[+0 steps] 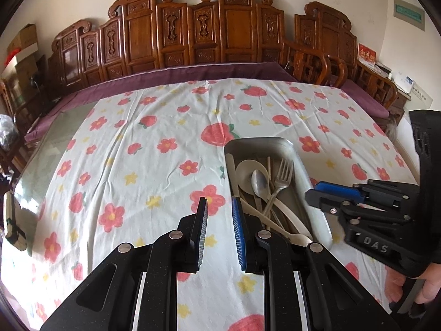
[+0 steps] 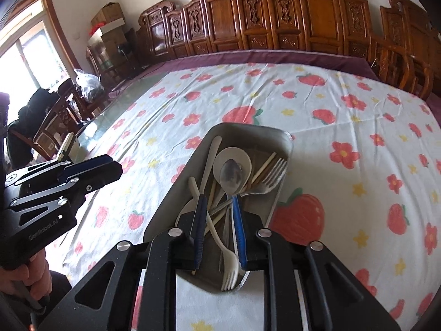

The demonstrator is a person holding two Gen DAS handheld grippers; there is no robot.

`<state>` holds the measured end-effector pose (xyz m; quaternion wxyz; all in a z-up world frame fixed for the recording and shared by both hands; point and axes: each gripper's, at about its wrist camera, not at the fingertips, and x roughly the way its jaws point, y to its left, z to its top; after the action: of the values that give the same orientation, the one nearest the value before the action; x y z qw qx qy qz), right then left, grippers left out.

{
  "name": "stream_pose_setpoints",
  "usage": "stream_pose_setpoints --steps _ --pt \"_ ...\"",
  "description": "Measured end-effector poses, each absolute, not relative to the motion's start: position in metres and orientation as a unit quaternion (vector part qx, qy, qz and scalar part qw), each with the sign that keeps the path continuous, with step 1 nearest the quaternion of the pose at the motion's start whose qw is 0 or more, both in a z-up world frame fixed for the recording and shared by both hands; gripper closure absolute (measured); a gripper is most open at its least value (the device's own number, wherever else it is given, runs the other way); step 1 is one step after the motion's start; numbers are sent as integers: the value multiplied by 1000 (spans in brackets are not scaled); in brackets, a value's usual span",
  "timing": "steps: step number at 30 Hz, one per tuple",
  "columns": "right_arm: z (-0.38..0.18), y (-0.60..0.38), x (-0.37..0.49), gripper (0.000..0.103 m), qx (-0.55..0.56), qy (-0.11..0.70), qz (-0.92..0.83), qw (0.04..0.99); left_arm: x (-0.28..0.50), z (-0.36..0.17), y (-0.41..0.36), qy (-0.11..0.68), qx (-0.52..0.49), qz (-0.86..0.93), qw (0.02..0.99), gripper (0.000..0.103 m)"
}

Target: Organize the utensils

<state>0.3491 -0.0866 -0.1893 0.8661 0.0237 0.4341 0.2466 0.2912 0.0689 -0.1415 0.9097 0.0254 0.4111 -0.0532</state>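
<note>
A metal tray (image 1: 296,151) (image 2: 284,143) on the flowered tablecloth holds a pile of utensils: a metal spoon (image 1: 259,183) (image 2: 231,178), a metal fork (image 1: 284,171) (image 2: 271,178), a white ladle-like spoon (image 2: 234,157), a white plastic fork (image 2: 230,270) and chopsticks (image 2: 264,165). My left gripper (image 1: 219,207) is open and empty, just left of the tray's near end. My right gripper (image 2: 219,207) is open, hovering over the tray's near half above the utensil handles; it also shows in the left wrist view (image 1: 314,193).
The tablecloth (image 1: 154,149) covers most of a glass table. Carved wooden chairs (image 1: 193,33) stand along the far side. A small phone-like object (image 1: 12,220) stands at the left table edge. Boxes and bags (image 2: 88,82) are at far left.
</note>
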Motion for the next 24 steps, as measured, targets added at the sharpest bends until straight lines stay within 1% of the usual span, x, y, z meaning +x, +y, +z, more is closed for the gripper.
stream_pose_setpoints --steps 3,4,5,7,9,11,12,13,14,15,16,17,18,20,21,24 --pt "-176 -99 333 80 18 420 239 876 281 -131 66 398 21 -49 916 72" --pt "-170 -105 325 77 15 412 235 880 277 -127 64 392 19 -48 919 68" --pt "-164 -112 317 75 16 404 233 884 273 -124 63 389 18 -48 920 66" --pt "-155 -125 304 70 21 395 226 890 265 -117 57 380 18 -46 924 56" --pt "-145 -139 290 66 25 386 219 896 257 -111 51 373 21 -49 926 50" --pt "-137 -149 280 54 27 376 215 901 250 -105 44 369 23 -53 928 40" --pt "-131 -156 273 53 27 370 212 904 247 -103 41 366 24 -56 929 32" --pt "-127 -161 266 49 27 365 209 907 243 -99 38 360 23 -59 931 28" --pt "-124 -165 262 42 27 361 204 910 237 -94 34 354 22 -62 933 26" --pt "-119 -171 256 37 28 354 198 913 234 -91 32 350 22 -62 935 20" --pt "-115 -176 250 27 30 349 193 917 229 -86 28 343 22 -61 937 15" --pt "-111 -181 244 19 32 342 188 920 225 -83 26 338 23 -60 939 13" --pt "-108 -184 240 16 32 338 185 922 219 -78 23 329 24 -59 942 12" --pt "-102 -191 230 5 34 328 178 927 207 -70 18 314 25 -57 947 9" --pt "-98 -195 224 3 34 324 173 930 203 -66 16 308 25 -56 949 8" --pt "-92 -207 211 2 39 318 168 932 190 -57 7 298 28 -59 952 8"
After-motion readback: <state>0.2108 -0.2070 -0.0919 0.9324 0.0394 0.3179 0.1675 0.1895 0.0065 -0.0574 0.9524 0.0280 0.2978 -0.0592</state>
